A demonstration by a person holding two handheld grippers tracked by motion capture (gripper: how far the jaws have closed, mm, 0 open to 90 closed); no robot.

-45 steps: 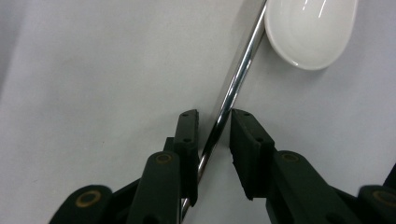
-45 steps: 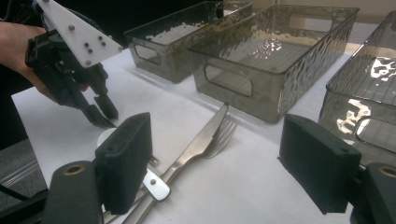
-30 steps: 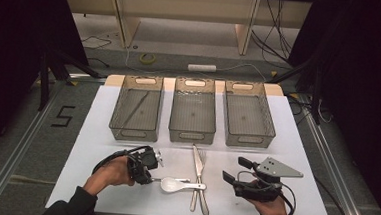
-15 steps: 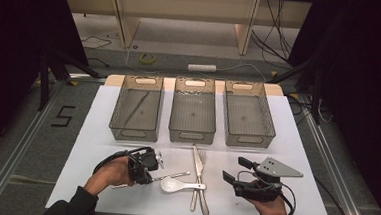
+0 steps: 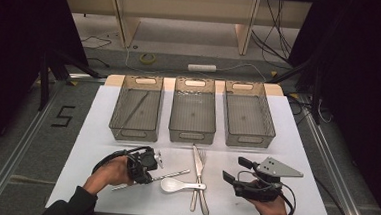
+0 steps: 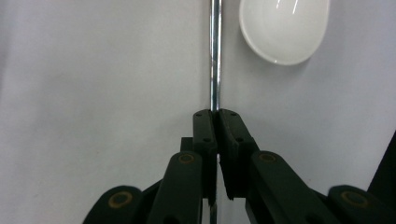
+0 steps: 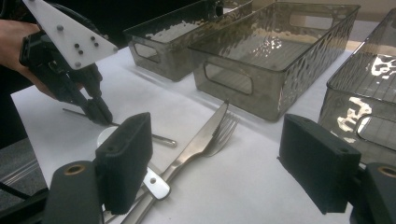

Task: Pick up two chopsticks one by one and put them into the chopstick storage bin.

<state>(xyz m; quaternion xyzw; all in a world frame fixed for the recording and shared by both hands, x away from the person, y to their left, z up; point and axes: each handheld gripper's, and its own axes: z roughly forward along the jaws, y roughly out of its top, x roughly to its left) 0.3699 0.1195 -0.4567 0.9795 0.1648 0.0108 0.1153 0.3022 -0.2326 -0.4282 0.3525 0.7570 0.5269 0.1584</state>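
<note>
While the left tongs (image 6: 216, 116) pinch the thin metal rod (image 6: 215, 56) lying near-left on the desk (image 5: 103, 112), lift straight, clearing the white spoon (image 5: 172, 185); right tongs (image 7: 224, 163) gape empty; left bin (image 5: 137, 109) waits beyond.

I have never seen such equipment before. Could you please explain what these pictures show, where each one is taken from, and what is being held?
A person sits at a white table and holds a hand-operated grasping tool in each hand. One picture is taken from above the table; the other two come from small cameras riding on each tool, looking along its two black jaws. On the table stand three clear bins, and nearer the person lie a white spoon, a knife and a fork. The left tool has just closed its jaws on a thin metal rod lying on the table. The right tool is open and holds nothing.
</note>
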